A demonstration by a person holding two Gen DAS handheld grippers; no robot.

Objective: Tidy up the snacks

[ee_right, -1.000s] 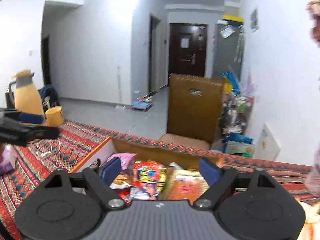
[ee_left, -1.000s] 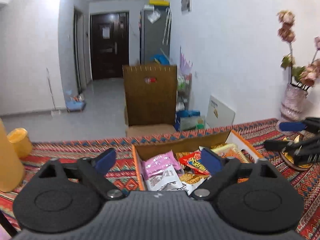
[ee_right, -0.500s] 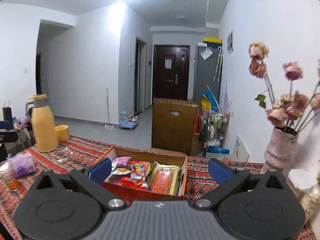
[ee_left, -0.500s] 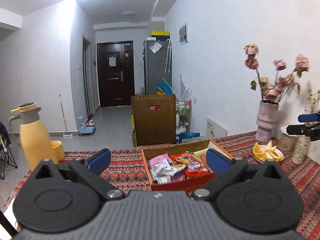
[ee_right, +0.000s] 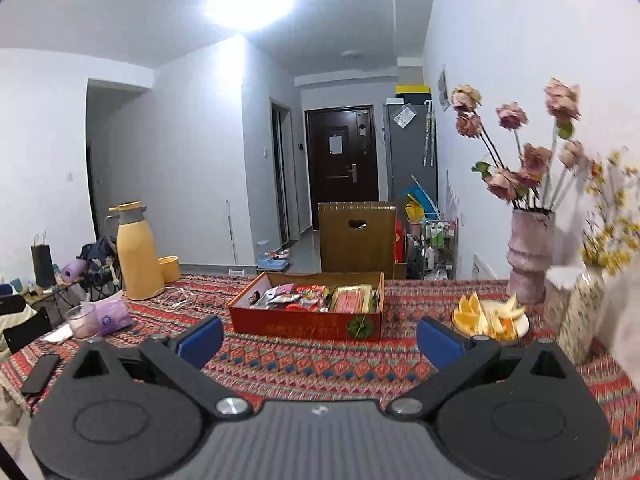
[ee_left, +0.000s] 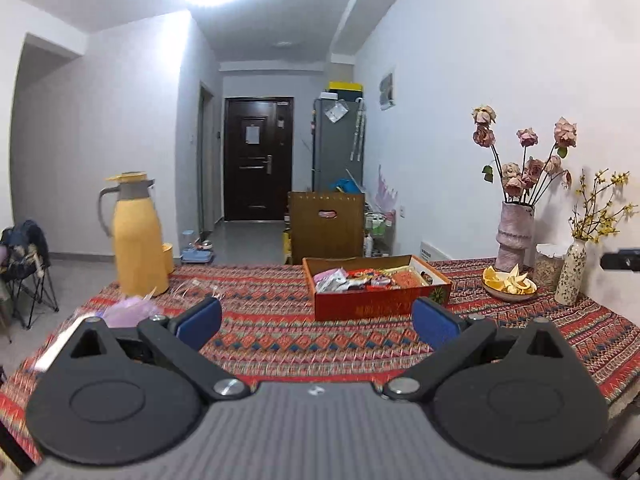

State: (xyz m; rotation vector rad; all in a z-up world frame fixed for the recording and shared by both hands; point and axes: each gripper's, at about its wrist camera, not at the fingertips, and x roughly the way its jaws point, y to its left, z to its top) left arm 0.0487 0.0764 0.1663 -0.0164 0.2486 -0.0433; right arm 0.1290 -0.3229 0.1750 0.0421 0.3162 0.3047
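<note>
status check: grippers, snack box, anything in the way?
Left hand-held gripper open, empty. Right hand-held gripper open, empty. Snack box on table, full of packets. Nothing between grippers and box.

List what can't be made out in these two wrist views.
- Snack labels in the red box: too small, both views.
- Box's near interior: hidden by its front wall.
- Yellow-flower vase: motion-blurred, right view.
- Phone: cut by the lens edge, right view.
</note>
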